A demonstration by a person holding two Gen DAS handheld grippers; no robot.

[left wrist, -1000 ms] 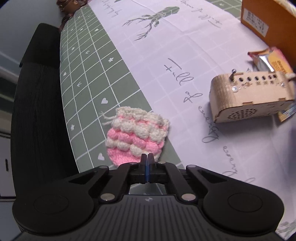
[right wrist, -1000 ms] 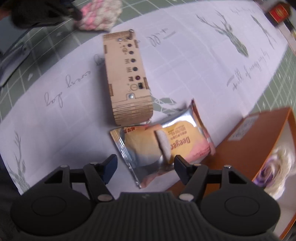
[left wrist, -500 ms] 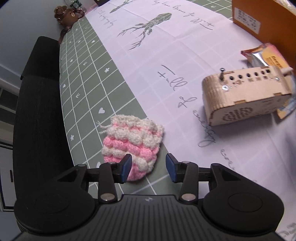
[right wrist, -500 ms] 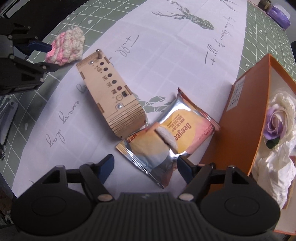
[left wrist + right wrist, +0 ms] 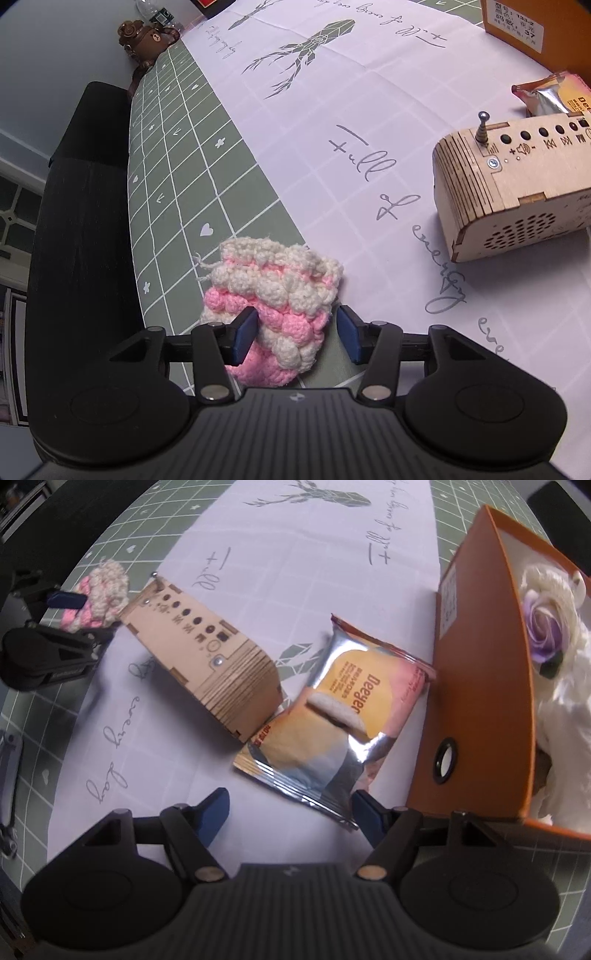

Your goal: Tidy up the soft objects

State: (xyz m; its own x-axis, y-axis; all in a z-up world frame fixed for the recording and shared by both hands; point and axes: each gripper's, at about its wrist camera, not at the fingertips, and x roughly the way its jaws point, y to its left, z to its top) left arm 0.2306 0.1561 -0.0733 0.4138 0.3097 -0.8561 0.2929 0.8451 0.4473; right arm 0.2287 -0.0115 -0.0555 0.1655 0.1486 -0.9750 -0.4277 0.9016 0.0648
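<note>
We see one crocheted pouch (image 5: 280,306) on the table (image 5: 192,177), now between the left gripper (image 5: 295,334) jaws, which were clenched a second ago and are opening, pads not pressing. One snack packet (image 5: 343,716), one wooden box (image 5: 207,657), one orange box (image 5: 480,686). Right gripper (image 5: 291,812) released, rolled since.

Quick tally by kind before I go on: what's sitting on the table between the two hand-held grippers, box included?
Crocheted pink-and-cream pouch: 1
Wooden speaker box: 1
Foil snack packet: 1
Orange box holding a purple fabric rose and white soft material: 1
Total: 4
</note>
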